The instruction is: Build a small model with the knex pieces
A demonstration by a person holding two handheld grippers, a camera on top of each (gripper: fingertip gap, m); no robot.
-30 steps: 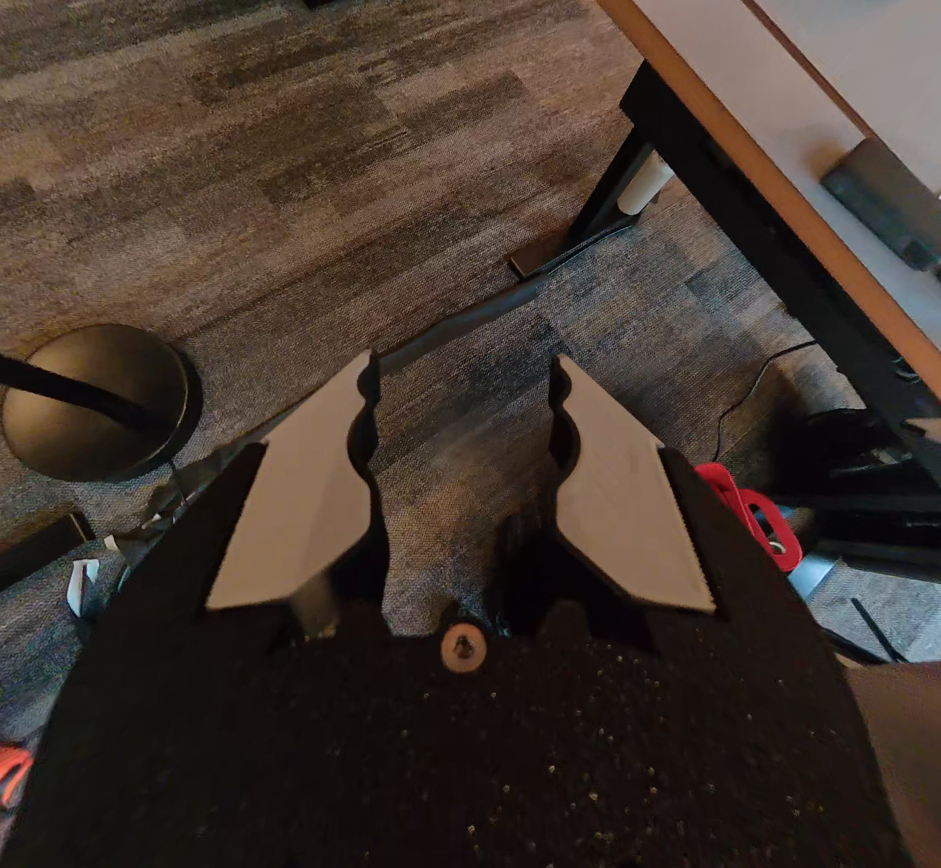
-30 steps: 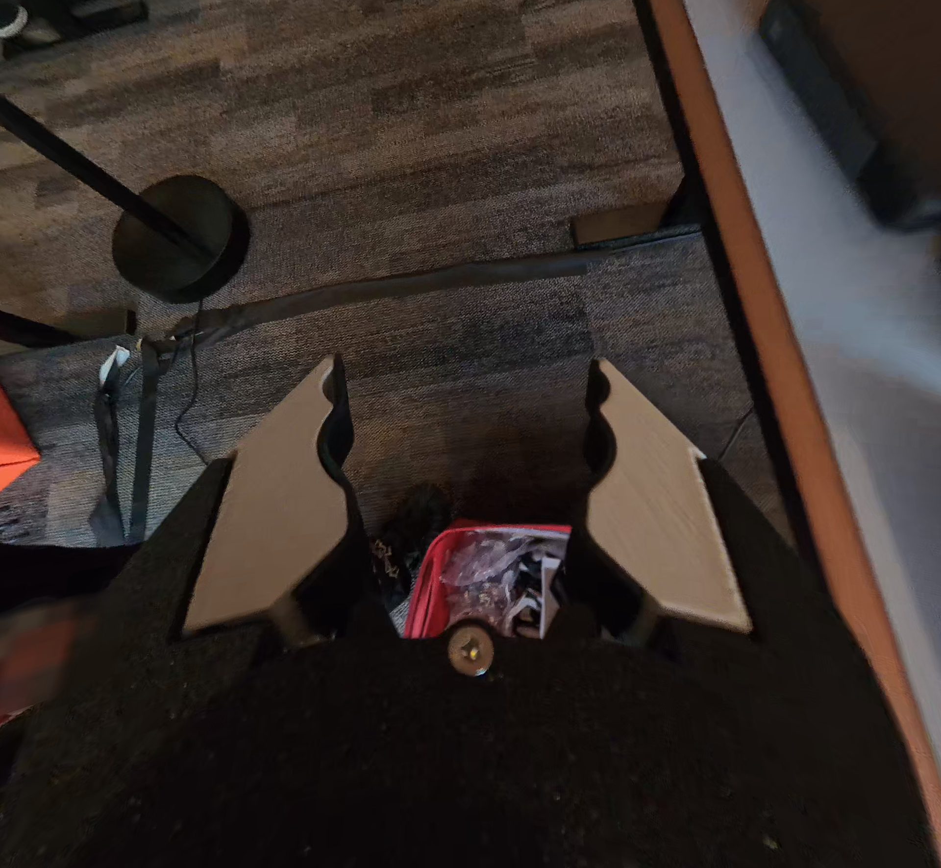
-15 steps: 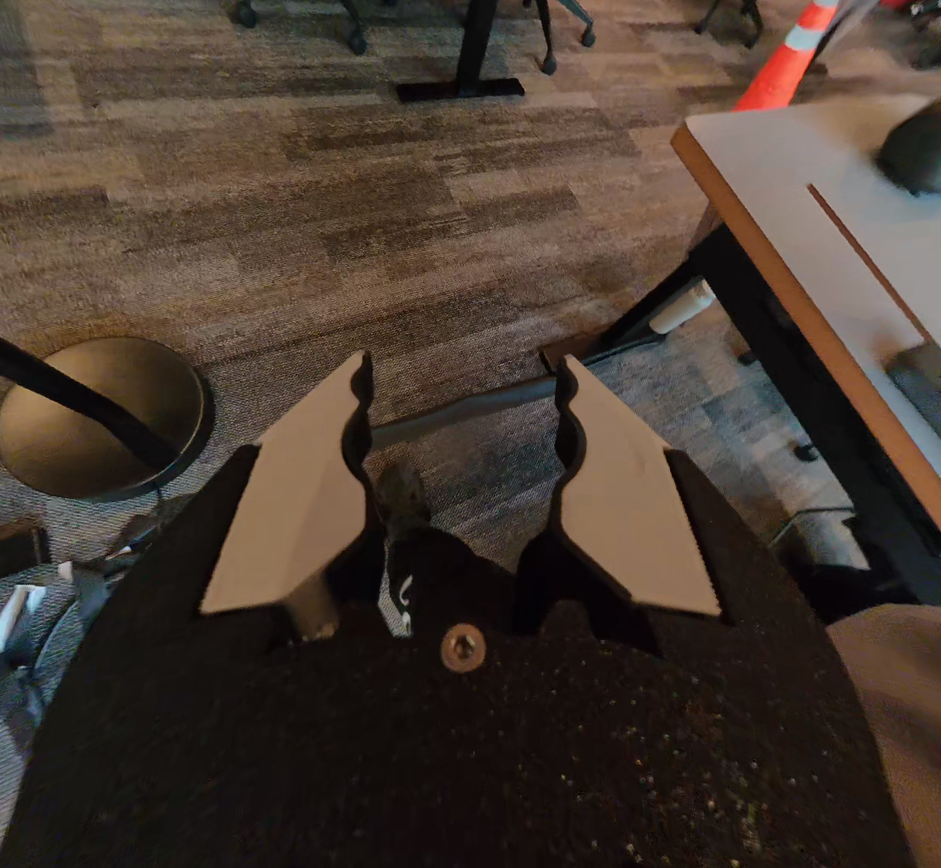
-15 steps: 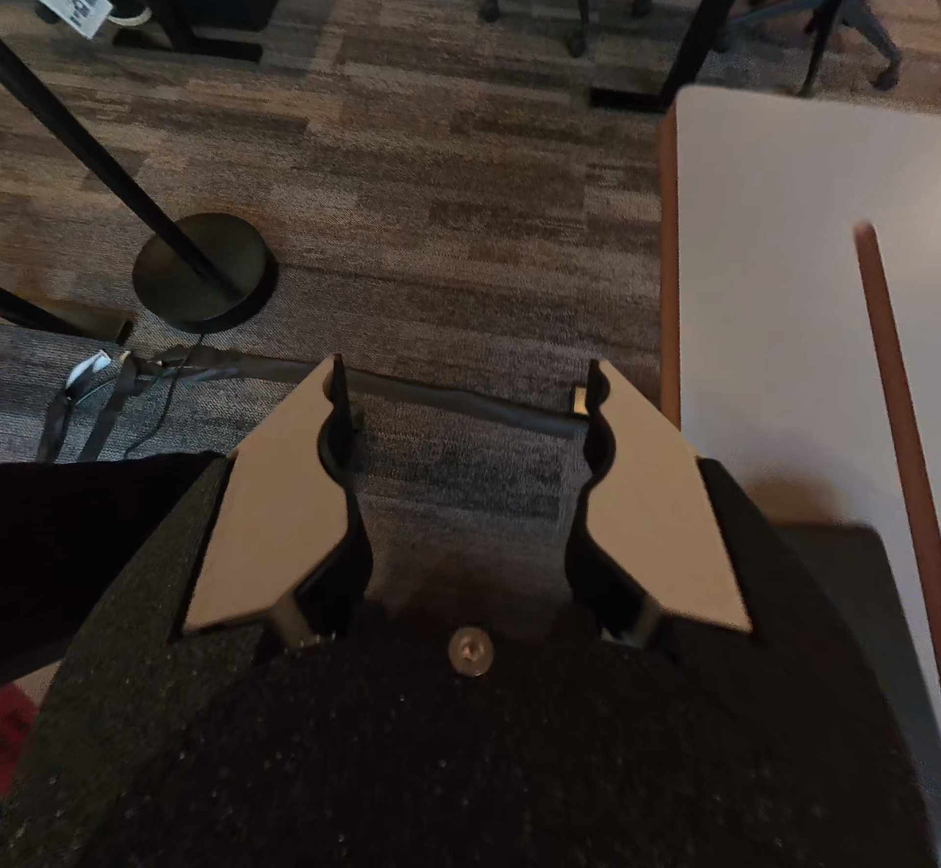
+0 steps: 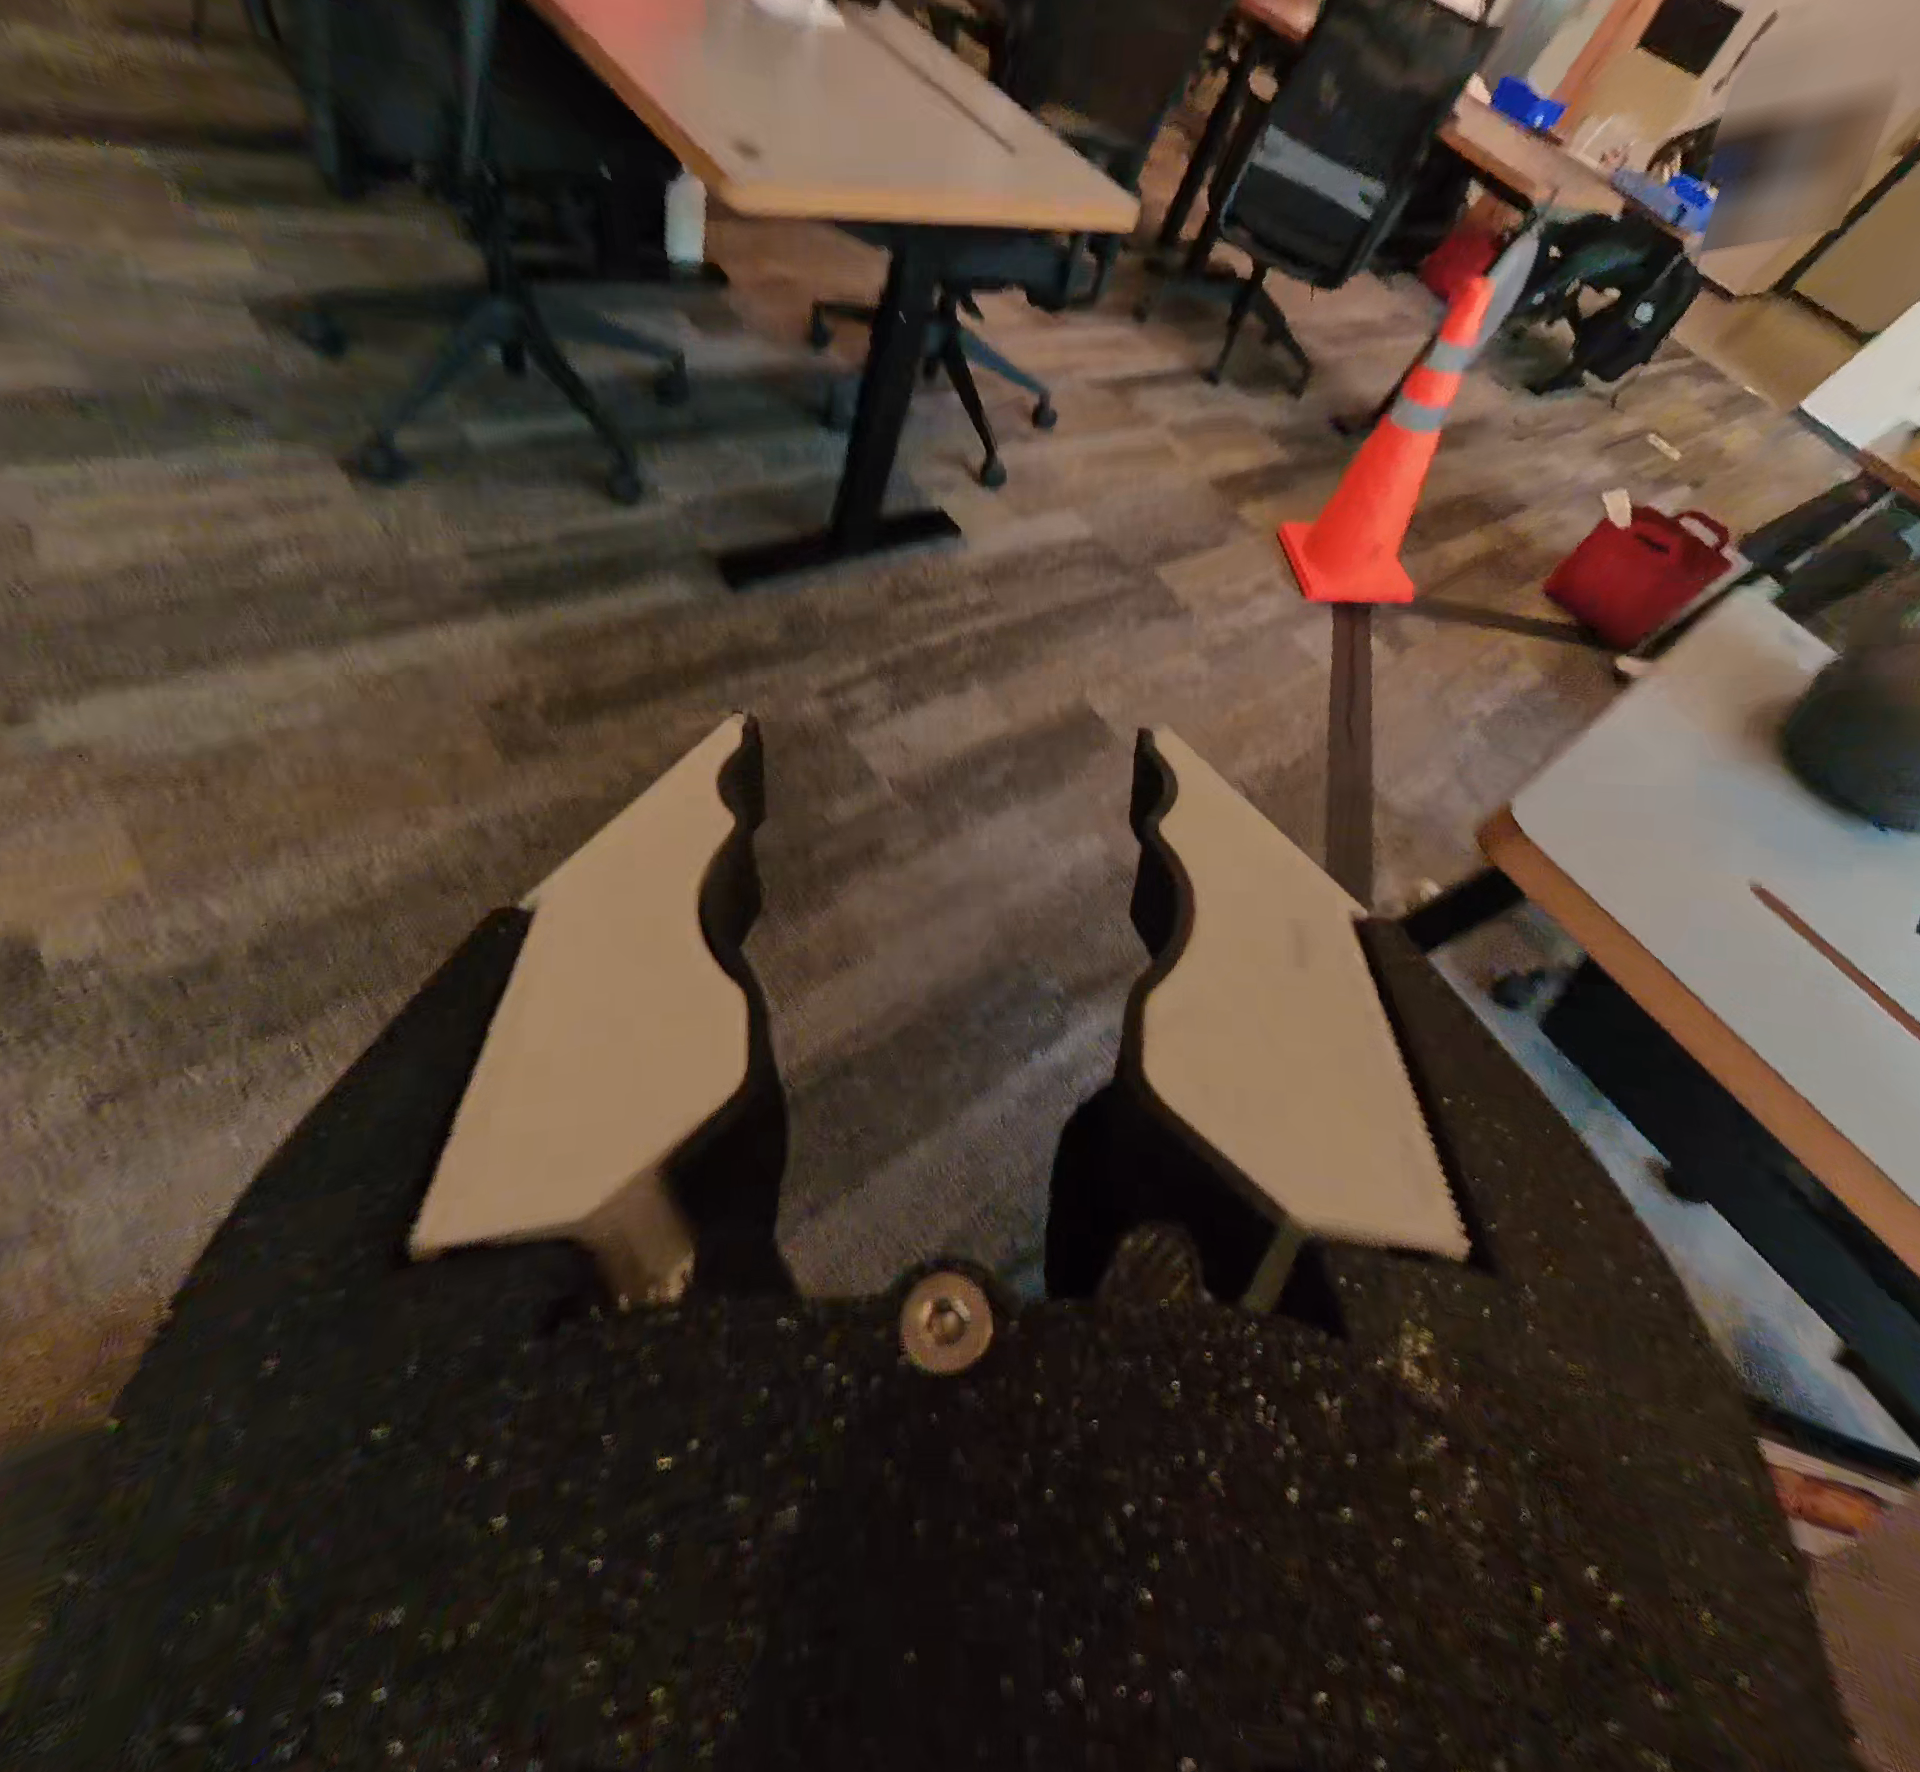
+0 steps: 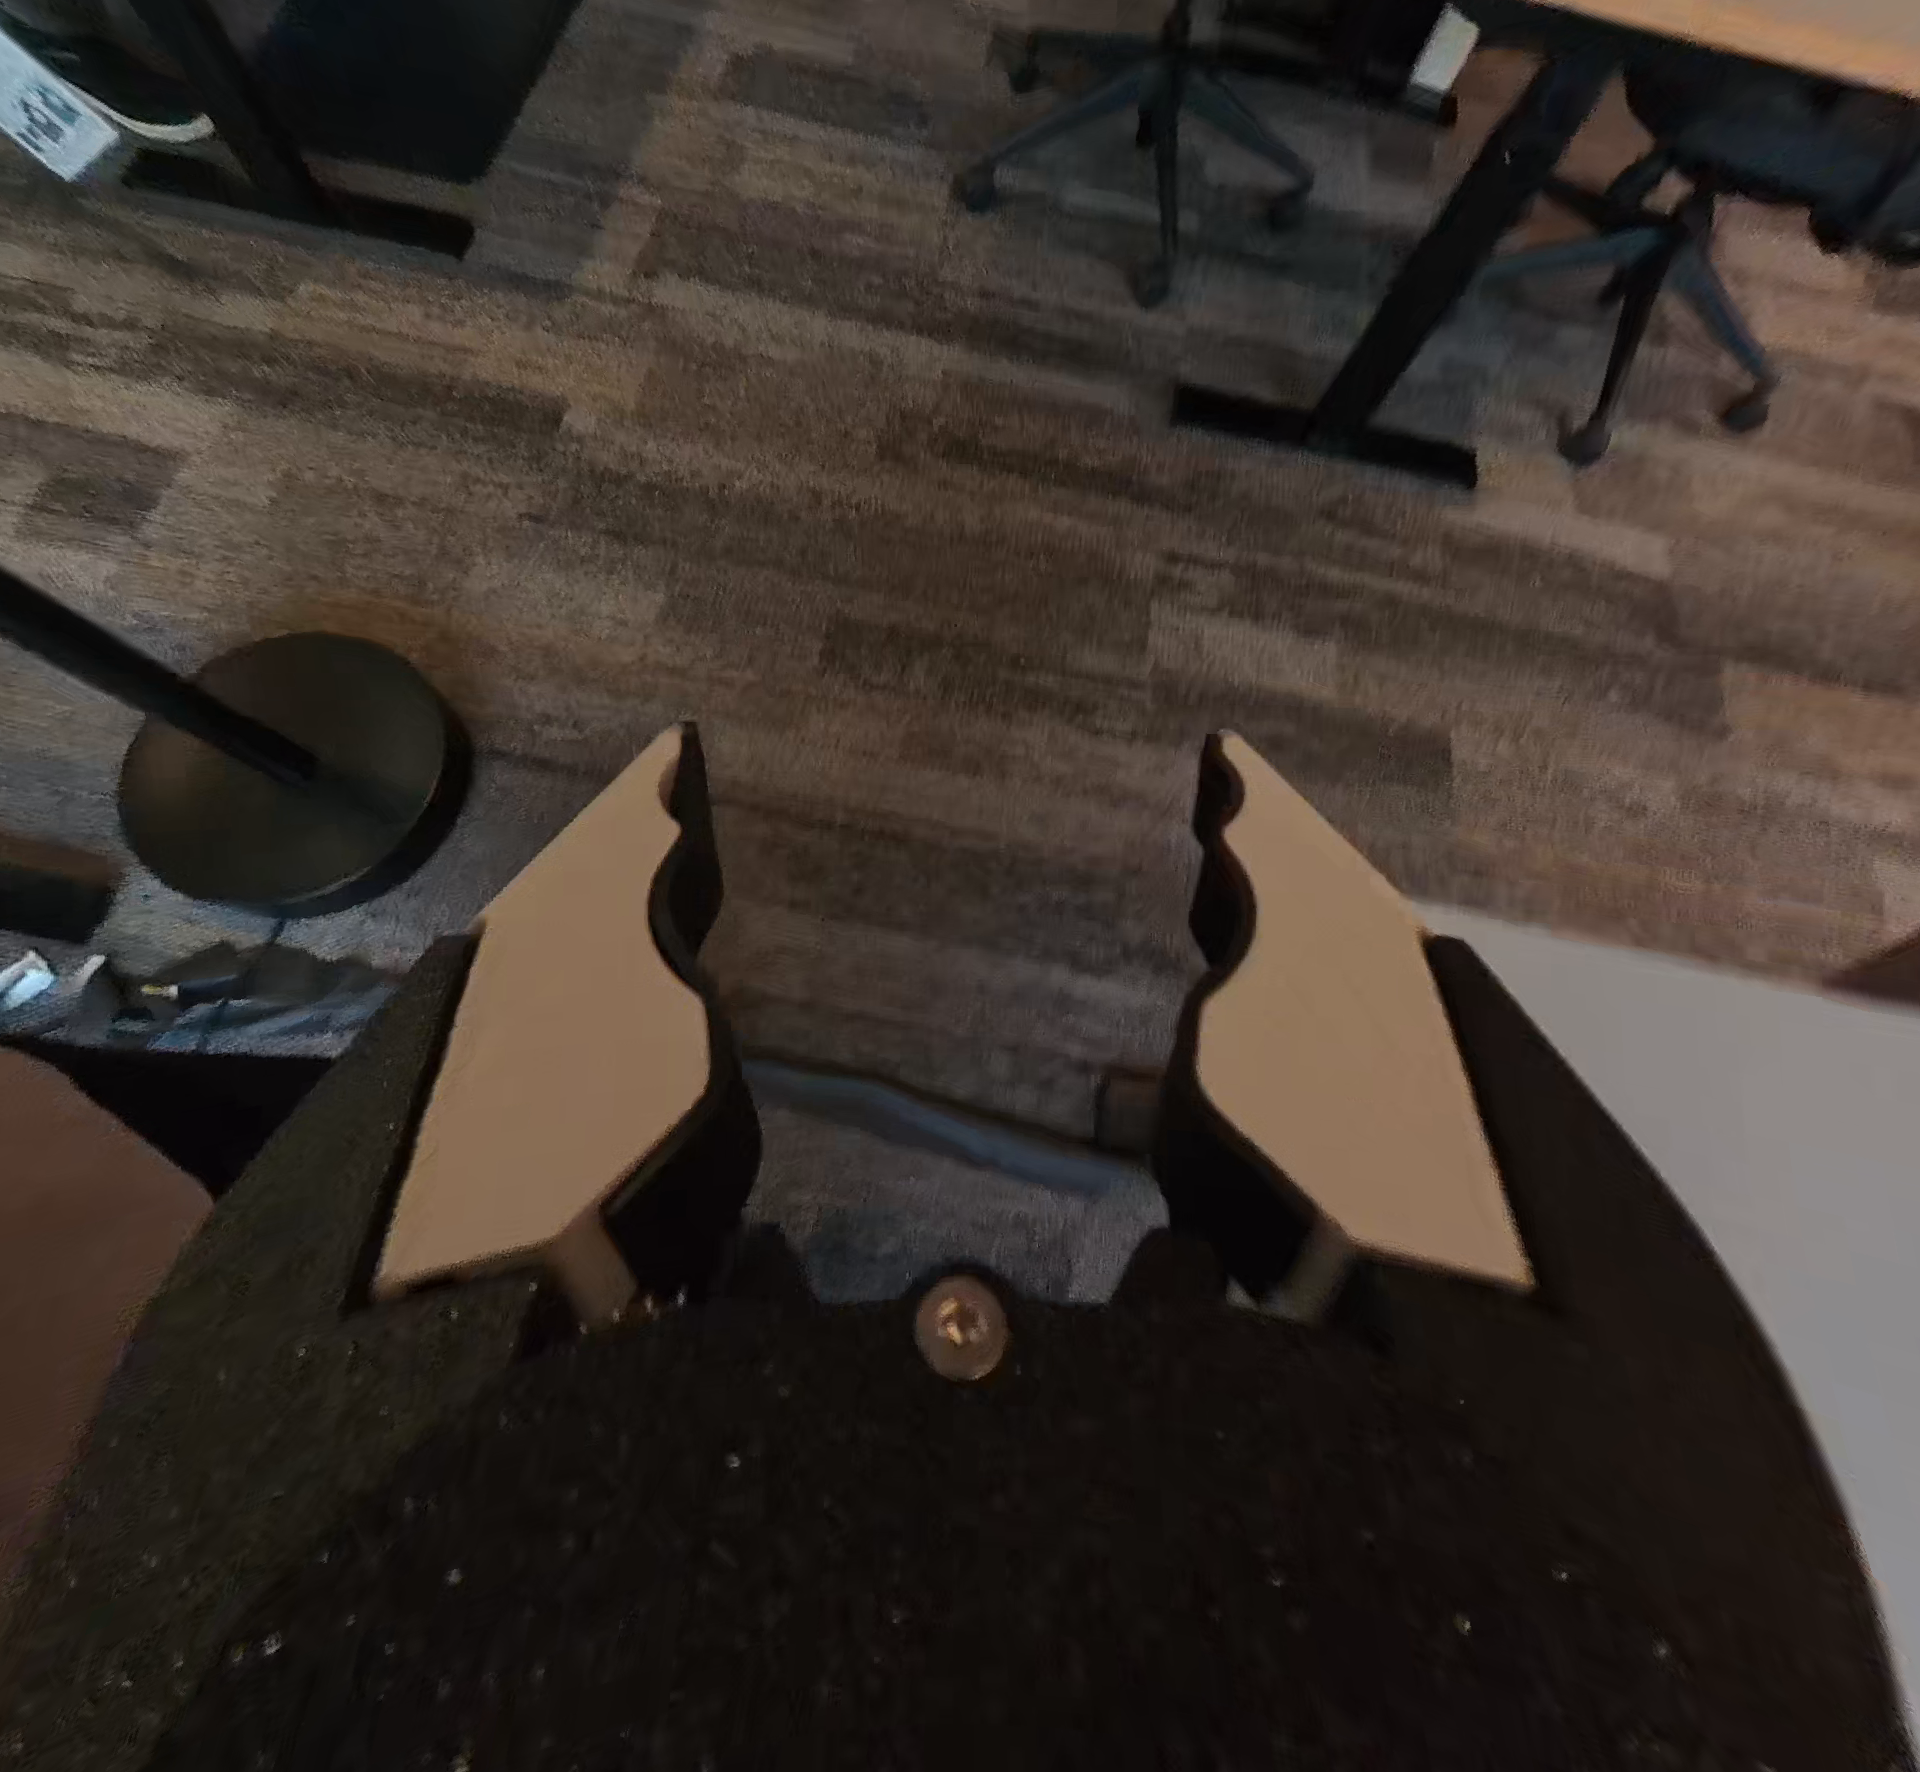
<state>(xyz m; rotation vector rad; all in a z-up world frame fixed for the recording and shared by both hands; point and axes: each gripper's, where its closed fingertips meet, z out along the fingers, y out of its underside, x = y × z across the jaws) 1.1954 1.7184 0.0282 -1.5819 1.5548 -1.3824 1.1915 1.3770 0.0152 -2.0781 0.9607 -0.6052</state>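
My left gripper [image 5: 943,735] is open and empty, held in the air over brown-grey carpet [image 5: 416,704]. A white table with a wood edge [image 5: 1662,984] stands to its right, with a dark rounded object [image 5: 1860,746] on it. My right gripper [image 6: 951,746] is open and empty, also over the carpet [image 6: 935,527]. The corner of a white table [image 6: 1714,1099] lies just right of its right finger. Neither gripper touches anything.
An orange traffic cone [image 5: 1382,486] and a red bag [image 5: 1631,569] stand on the floor ahead right. A long desk [image 5: 831,112] with office chairs [image 5: 1320,164] lies ahead. A black pole on a round base [image 6: 281,766] stands left, with cables [image 6: 208,984] beside it.
Both grippers have tilted up from looking down at the floor to looking across the room. The near table has slid to the right edge. Both stay open and empty.
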